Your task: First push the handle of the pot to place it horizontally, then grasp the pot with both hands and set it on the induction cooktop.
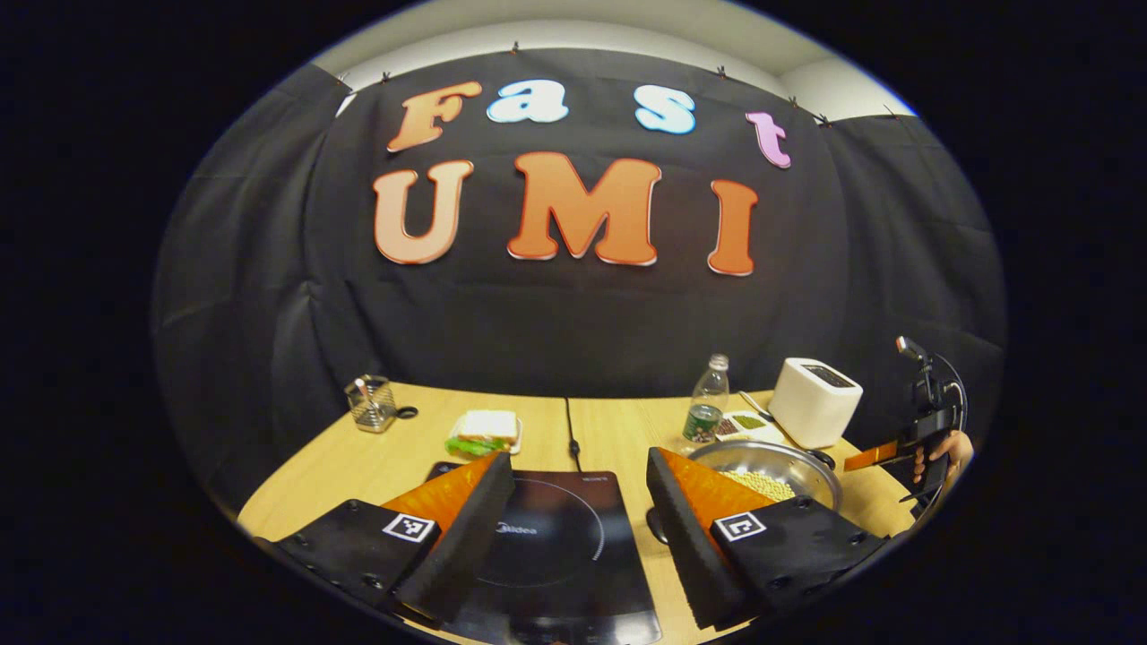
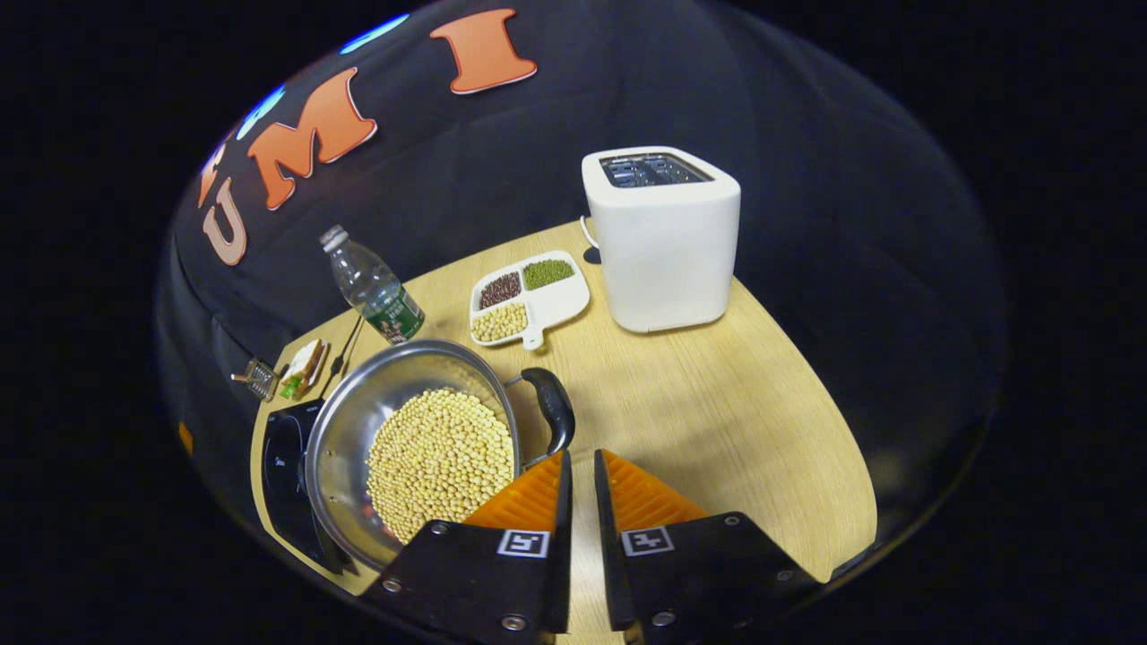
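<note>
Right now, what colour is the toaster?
White, with a dark slotted top. The toaster shows best in the right gripper view.

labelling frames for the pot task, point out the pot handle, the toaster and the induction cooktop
pot handle (image 2: 554,408): right gripper view, on the dark curved grip beside the pot's rim
toaster (image 2: 668,260): right gripper view, on its white front face
induction cooktop (image 1: 560,528): left gripper view, on its black glass top
</note>
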Available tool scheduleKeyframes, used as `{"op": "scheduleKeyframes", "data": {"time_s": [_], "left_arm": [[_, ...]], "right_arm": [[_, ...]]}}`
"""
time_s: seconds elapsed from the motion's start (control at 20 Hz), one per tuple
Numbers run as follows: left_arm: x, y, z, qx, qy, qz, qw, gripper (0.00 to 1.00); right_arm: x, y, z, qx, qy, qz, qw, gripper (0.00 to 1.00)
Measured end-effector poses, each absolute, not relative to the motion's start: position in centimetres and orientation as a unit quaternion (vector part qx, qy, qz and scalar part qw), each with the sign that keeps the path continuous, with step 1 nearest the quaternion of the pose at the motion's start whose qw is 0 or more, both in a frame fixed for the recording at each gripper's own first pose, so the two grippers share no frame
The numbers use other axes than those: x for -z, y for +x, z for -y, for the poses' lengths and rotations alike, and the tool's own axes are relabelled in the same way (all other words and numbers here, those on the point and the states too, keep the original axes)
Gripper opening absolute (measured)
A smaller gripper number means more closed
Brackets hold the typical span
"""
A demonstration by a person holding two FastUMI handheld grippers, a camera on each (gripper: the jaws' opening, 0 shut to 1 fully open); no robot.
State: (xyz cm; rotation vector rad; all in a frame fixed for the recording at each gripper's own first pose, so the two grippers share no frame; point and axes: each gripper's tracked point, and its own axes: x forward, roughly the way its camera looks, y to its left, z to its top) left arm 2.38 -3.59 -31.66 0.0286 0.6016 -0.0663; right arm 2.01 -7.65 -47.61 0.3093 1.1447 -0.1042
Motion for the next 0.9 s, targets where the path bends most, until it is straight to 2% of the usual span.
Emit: {"op": "scheduleKeyframes", "data": {"time_s": [0.05,0.15,0.2,0.25,0.35,0.45,0.6,0.9], "left_arm": [[33.1,2.2,4.7,0.042,0.010,-0.321,0.946,0.97],[35.8,1.8,6.6,0.060,-0.001,-0.363,0.930,0.99],[37.2,1.5,7.5,0.067,-0.008,-0.383,0.922,0.98],[38.5,1.2,8.4,0.070,-0.015,-0.403,0.913,0.98],[40.6,0.9,9.5,0.071,-0.020,-0.450,0.890,0.98],[43.1,0.2,11.1,0.079,-0.039,-0.487,0.869,0.95],[45.8,-0.1,11.5,0.069,-0.043,-0.524,0.848,0.94],[49.7,-0.5,12.8,0.063,-0.062,-0.564,0.821,0.94]], "right_arm": [[47.0,2.2,7.5,0.042,0.147,-0.533,0.833,0.23],[46.4,2.8,7.2,0.030,0.137,-0.522,0.841,0.49],[46.2,3.1,6.9,0.025,0.132,-0.518,0.845,0.50],[46.0,3.3,6.8,0.020,0.130,-0.514,0.848,0.64],[46.0,3.6,6.2,0.012,0.126,-0.512,0.850,0.70],[46.5,3.9,5.4,0.002,0.125,-0.514,0.849,0.83],[47.5,4.2,5.3,0.004,0.112,-0.521,0.846,0.89],[49.3,4.6,6.0,0.017,0.086,-0.528,0.845,0.90]]}}
